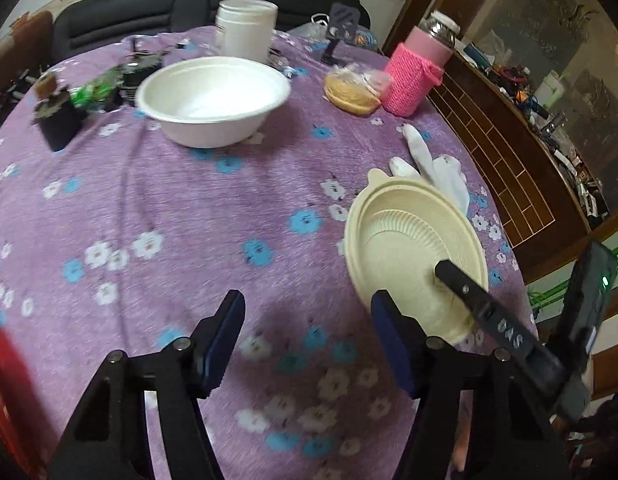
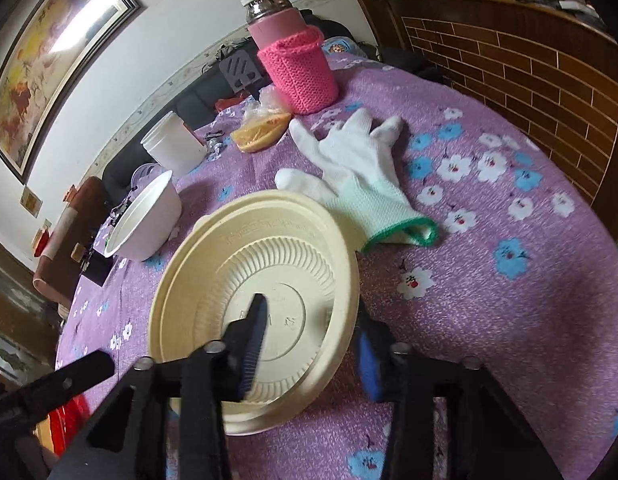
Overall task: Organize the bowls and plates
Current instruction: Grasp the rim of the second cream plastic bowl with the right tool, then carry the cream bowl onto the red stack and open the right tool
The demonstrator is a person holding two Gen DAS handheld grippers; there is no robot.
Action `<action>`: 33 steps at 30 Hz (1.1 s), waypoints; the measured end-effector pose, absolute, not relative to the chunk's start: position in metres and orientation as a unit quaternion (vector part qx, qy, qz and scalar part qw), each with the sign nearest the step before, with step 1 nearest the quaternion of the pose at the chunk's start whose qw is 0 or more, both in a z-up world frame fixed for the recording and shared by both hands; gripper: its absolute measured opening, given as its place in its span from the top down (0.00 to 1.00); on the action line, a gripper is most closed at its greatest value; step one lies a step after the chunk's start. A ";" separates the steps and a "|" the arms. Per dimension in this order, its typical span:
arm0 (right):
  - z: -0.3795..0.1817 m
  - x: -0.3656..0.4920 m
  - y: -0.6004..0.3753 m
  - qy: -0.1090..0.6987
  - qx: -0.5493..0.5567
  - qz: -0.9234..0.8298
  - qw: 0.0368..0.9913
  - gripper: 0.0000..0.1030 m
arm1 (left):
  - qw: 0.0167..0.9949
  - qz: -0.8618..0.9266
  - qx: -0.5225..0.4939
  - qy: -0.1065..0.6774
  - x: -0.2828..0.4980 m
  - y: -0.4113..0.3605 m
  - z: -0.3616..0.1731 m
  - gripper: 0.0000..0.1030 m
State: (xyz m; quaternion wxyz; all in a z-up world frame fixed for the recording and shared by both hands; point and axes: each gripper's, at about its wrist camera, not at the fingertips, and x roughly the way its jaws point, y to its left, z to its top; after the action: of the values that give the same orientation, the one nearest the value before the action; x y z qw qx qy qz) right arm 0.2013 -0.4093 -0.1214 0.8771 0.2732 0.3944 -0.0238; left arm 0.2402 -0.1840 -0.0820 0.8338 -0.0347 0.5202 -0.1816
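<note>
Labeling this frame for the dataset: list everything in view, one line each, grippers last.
cream plate: 1, cream yellow, near table edge, its rim between the right gripper's fingers
white bowl: 1, white, upright, mid-table, far side
white glove: 1, white with green cuff, flat just beyond the plate
pink flask: 1, pink knitted sleeve, steel top, far right of table
white tub: 1, white, behind the bowl
bagged snack: 1, yellow-orange in clear plastic, beside the flask
tablecloth: 1, purple with blue and white flowers
left gripper: 1, black with blue pads, open, over bare cloth
right gripper: 1, black with blue pads, straddling the plate rim, not closed on it
</note>
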 end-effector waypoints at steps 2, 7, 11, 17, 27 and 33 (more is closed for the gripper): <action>-0.127 0.202 -0.412 0.392 0.280 -0.020 0.876 0.67 | 0.833 -0.182 -0.025 0.522 0.246 -0.198 -0.089 0.37; -0.133 0.201 -0.416 0.391 0.291 -0.012 0.873 0.76 | 0.819 -0.192 -0.012 0.541 0.259 -0.227 -0.110 0.62; -0.130 0.199 -0.409 0.388 0.272 -0.014 0.880 0.82 | 0.810 -0.196 -0.010 0.553 0.266 -0.240 -0.122 0.81; -0.129 0.196 -0.408 0.381 0.272 0.001 0.884 0.86 | 0.819 -0.180 -0.002 0.544 0.253 -0.227 -0.114 0.87; -0.109 0.178 -0.358 0.380 0.256 0.071 0.886 0.86 | 0.843 -0.145 -0.018 0.518 0.203 -0.163 -0.072 0.87; -0.068 0.160 -0.305 0.364 0.227 0.111 0.896 0.86 | 0.863 -0.127 -0.043 0.487 0.165 -0.103 -0.037 0.86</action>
State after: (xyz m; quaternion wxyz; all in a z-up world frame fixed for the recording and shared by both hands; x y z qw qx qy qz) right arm 0.1596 -0.3053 -0.0678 0.8964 0.2269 0.3643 0.1109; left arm 0.1652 -0.1033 -0.0371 0.8632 -0.0434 0.4866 -0.1272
